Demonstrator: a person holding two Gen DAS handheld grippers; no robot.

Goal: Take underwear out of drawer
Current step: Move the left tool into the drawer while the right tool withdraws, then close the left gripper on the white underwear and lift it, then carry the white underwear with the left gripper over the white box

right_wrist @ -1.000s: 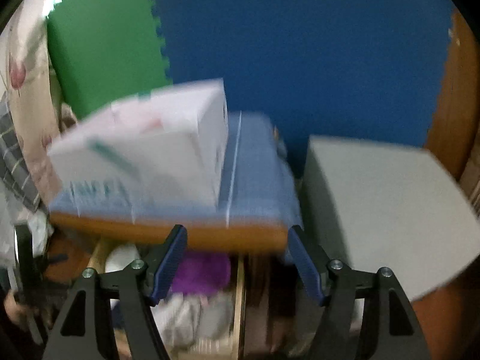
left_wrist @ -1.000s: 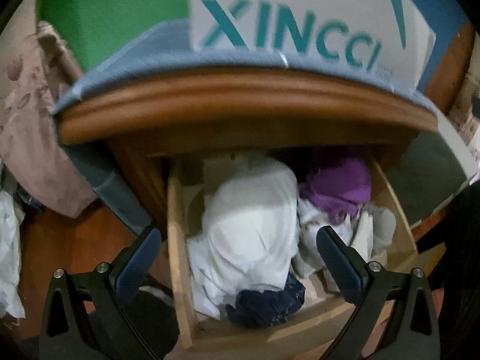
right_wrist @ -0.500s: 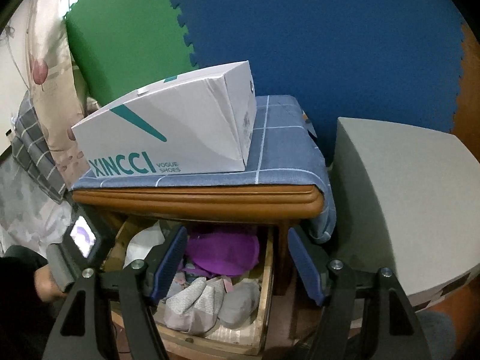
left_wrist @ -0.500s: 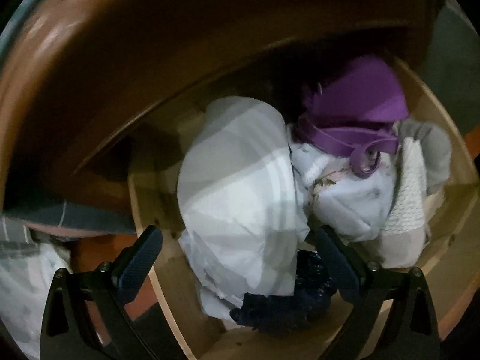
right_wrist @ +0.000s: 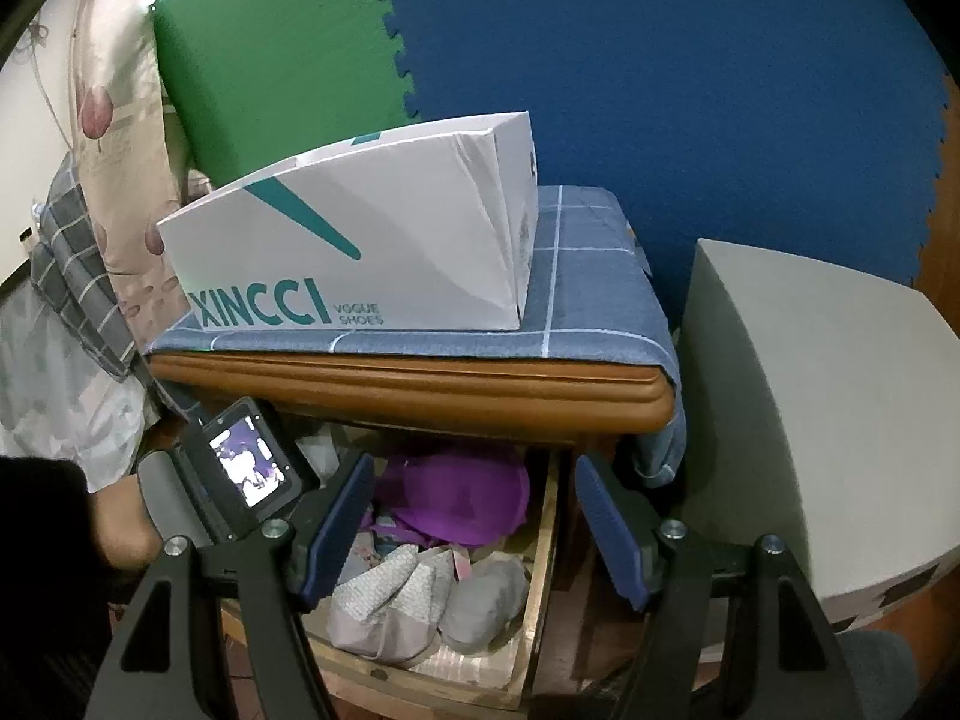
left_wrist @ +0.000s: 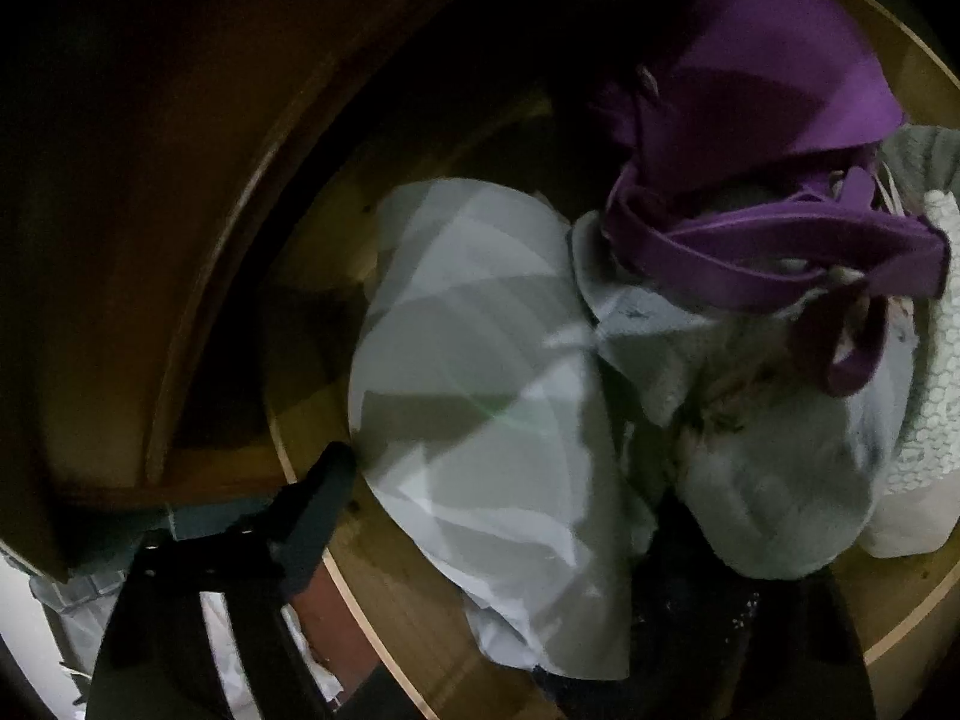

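Observation:
The wooden drawer (right_wrist: 543, 576) is pulled open under the nightstand top and holds a heap of underwear. In the left wrist view a pale grey-white checked garment (left_wrist: 480, 420) lies in the middle, a purple bra (left_wrist: 774, 132) at the upper right, and a dark navy piece (left_wrist: 696, 618) at the front. My left gripper (left_wrist: 510, 528) is open, low inside the drawer, straddling the checked garment; its right finger is lost in shadow. My right gripper (right_wrist: 474, 528) is open and empty, held above the drawer's right half over the purple bra (right_wrist: 462, 498) and grey garments (right_wrist: 480, 600).
A white XINCCI shoe box (right_wrist: 372, 252) sits on the blue checked cloth (right_wrist: 588, 294) covering the nightstand top (right_wrist: 420, 390). A grey box (right_wrist: 810, 408) stands at the right. Bedding and a floral pillow (right_wrist: 120, 138) lie left. Blue and green foam mats (right_wrist: 660, 72) line the wall.
My left gripper has pushed deeper and lower into the drawer, closer to the checked garment. My right gripper has stayed almost still above the drawer.

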